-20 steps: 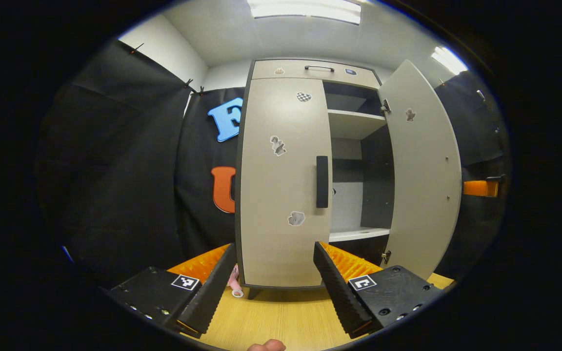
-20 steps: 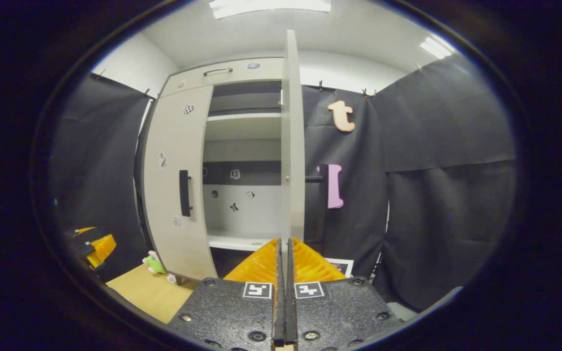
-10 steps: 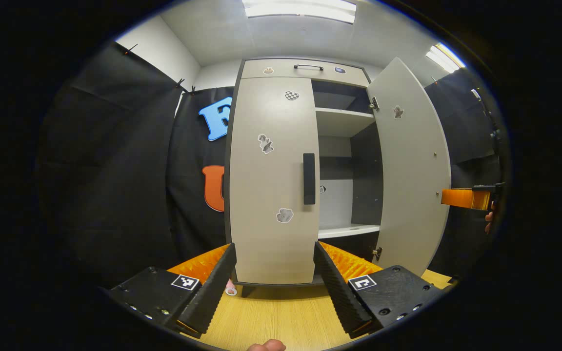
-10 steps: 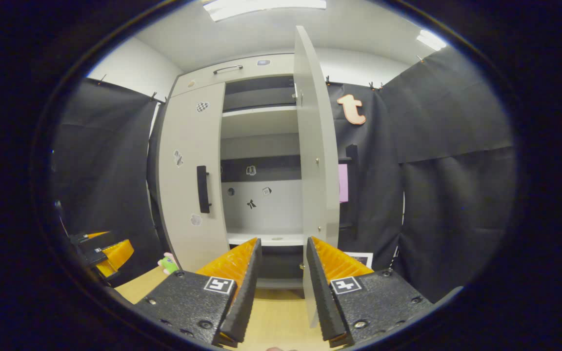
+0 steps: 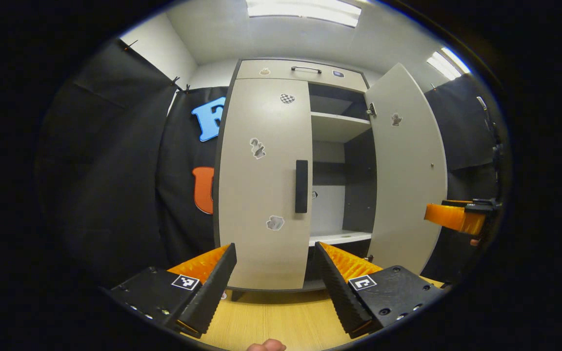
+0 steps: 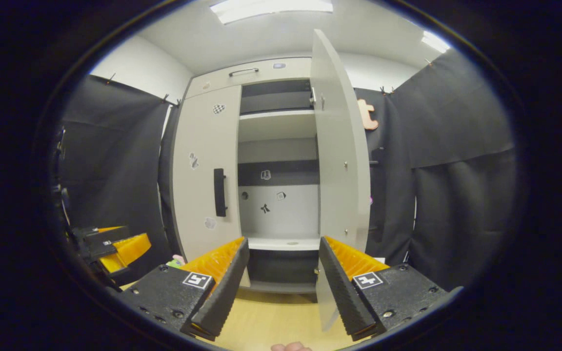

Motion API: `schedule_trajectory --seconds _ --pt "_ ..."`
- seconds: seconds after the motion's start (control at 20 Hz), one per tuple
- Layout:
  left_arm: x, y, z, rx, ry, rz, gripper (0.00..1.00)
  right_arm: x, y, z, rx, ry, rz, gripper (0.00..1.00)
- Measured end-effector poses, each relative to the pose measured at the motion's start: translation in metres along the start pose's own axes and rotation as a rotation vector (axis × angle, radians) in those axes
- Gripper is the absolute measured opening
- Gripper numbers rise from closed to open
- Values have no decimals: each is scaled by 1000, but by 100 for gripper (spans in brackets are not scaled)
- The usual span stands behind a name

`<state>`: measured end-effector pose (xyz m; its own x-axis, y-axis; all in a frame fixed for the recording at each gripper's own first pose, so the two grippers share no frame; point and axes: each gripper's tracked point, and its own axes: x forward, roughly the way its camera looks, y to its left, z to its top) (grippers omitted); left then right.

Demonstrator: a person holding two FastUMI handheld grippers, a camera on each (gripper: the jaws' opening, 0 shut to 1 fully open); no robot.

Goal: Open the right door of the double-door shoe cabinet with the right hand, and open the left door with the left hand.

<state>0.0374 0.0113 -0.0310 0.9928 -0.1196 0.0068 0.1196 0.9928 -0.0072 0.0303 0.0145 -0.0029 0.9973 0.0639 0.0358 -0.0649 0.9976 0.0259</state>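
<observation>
Facing the closed left door (image 5: 261, 185), the left gripper (image 5: 275, 282) hangs wide open and empty; the door's upright handle (image 5: 301, 186) stands ahead, above and slightly right of its jaws. The right gripper (image 6: 283, 280), also open and empty, sits off the swung-out right door (image 6: 342, 161).

the cabinet (image 5: 261, 195) doors look like smooth, matt laminated board, pale with dark edging. the open right door (image 6: 342, 156) has the same flat finish, with small shiny metal screw heads and hinges. the left door's handle (image 5: 301, 186) looks matt, plastic or coated metal; which one is unclear. the floor (image 5: 271, 319) is light wood-grain, faintly sheened. the shelf (image 6: 281, 241) inside is smooth and pale. the wall (image 6: 456, 195) is dull cloth, softly creased. gripper fingers (image 5: 212, 285) have ridged, rough pads.
</observation>
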Motion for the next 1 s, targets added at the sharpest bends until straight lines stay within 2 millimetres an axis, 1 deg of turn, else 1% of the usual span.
schedule_trajectory --seconds 0.05,0.15,0.3,0.4,0.5,0.6,0.65,0.75,0.85,1.0 --pt "12 -3 9 12 -10 -16 95 0 4 0 3 1 5 90" --pt "46 -12 27 16 -27 -53 95 -4 9 -4 14 14 17 90" --pt "99 -34 43 -21 -1 -123 95 -8 13 -10 35 31 23 90" --pt "137 -37 56 -3 -29 -109 95 -12 13 -13 35 42 20 90" --pt "169 -41 56 24 -32 -97 95 -16 10 -12 32 40 6 90" --pt "198 -47 47 21 -3 -104 95 -19 9 -15 39 49 -7 90" --pt "210 -49 44 11 8 -106 95 -20 8 -17 42 55 -11 90" --pt "227 -50 37 -10 29 -90 95 -24 3 -18 43 54 -26 90" --pt "233 -53 34 -35 33 -95 95 -25 -4 -19 47 48 -51 90" --pt "245 -52 30 -56 56 -95 95 -24 -13 -23 56 56 -82 90"
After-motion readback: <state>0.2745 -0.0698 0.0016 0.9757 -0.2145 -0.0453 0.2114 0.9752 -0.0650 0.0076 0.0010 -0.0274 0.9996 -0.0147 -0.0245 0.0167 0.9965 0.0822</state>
